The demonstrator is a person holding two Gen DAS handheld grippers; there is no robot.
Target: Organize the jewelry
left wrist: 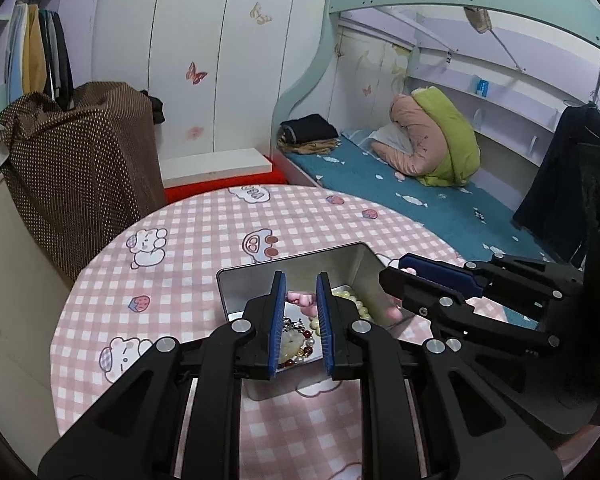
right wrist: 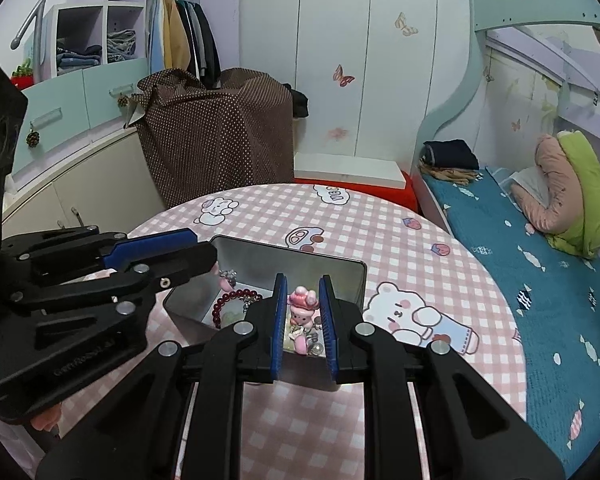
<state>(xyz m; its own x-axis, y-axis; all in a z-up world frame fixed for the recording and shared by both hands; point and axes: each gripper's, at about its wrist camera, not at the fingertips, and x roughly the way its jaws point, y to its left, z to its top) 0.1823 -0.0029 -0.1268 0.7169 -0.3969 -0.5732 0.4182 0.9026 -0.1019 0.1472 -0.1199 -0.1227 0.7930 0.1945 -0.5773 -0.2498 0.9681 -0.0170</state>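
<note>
Left gripper [left wrist: 301,320] and right gripper [right wrist: 303,322]: jaws narrowly parted, nothing held, both poised over metal tin [right wrist: 352,280] on counter [right wrist: 380,224]. Inside tin: pink figurine charm [right wrist: 302,308], dark red bead bracelet [right wrist: 230,300], pale bead strand [left wrist: 354,304]. Advice: descend straight, pinch single piece, avoid tin wall.

Table [right wrist: 380,240] cloth pink-white check with cartoon bears; tin [right wrist: 260,256] silver; figurine [right wrist: 302,308] pink; bracelet [right wrist: 230,300] dark red beads; pearls [left wrist: 354,300] pale yellow-green; tool [right wrist: 302,312] black with blue pads; bed [right wrist: 540,280] teal, candy print.
</note>
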